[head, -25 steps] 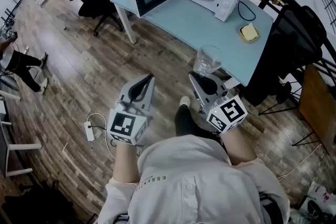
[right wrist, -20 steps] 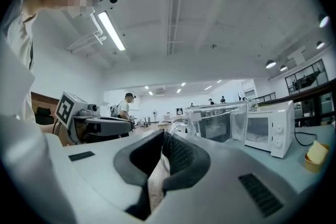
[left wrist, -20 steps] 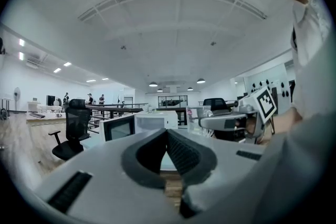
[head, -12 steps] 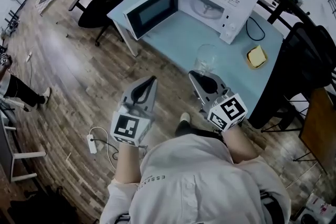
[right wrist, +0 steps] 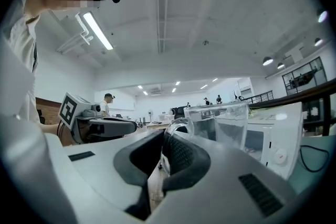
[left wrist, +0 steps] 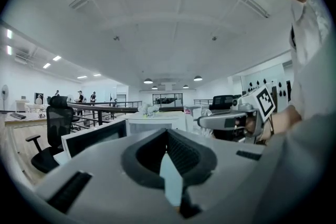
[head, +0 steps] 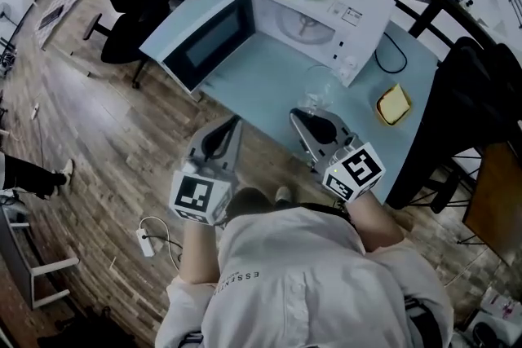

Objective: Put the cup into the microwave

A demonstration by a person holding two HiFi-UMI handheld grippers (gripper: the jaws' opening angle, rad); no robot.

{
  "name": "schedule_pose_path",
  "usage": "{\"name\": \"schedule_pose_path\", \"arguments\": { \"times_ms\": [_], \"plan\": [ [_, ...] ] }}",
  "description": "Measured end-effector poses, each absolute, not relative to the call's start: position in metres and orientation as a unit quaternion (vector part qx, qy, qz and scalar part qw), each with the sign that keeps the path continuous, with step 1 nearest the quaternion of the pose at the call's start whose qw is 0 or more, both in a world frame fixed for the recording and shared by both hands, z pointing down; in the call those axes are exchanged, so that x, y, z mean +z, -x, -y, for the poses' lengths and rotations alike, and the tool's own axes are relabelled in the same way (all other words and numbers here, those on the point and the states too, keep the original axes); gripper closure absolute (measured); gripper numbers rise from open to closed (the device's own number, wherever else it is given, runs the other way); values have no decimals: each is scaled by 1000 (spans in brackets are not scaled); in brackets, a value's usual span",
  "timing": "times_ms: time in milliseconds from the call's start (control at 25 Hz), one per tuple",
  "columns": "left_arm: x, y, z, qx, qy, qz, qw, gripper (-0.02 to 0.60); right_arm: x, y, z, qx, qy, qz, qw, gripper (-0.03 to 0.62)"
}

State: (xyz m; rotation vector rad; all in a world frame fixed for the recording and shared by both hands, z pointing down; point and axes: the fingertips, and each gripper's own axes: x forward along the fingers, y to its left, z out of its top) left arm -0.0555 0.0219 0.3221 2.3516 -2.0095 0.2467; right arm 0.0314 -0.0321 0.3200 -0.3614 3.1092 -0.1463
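Pale blue table (head: 269,77), upper centre, carries a white microwave (head: 326,4) with its door (head: 208,45) swung open. At frame centre, the right gripper (head: 303,114) is clamped on the handle of a clear glass cup (head: 320,90), just below the microwave. The left gripper (head: 236,122) has its jaws apparently together, with nothing between them.

The microwave (head: 326,0) is white with a dark window, the surface (head: 261,81) pale blue, the cup (head: 320,87) clear, the sponge (head: 393,103) yellow, the plank floor (head: 106,134) brown, and the grey left gripper (head: 236,121) and right gripper (head: 296,115) bear black-and-white square markers.
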Motion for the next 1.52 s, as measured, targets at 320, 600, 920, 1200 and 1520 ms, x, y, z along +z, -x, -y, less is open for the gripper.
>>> {"name": "schedule_pose_path", "arguments": {
  "times_ms": [320,600,920,1200,1520],
  "plan": [
    [347,76,51,80,-788,608,42,580,337,-7,86,-52,134,-990,-11,574],
    [362,110,128,80,-825,558,34,580,361,32,150,-74,171,-982,-12,574],
    [387,144,204,73,-855,508,74,580,405,76,219,-82,206,-975,-26,574],
    [409,155,250,87,-871,478,73,580,444,94,273,-100,233,-967,-37,574],
    [432,157,282,82,-879,462,84,580,479,98,328,-131,277,-951,-44,572]
  ]
}}
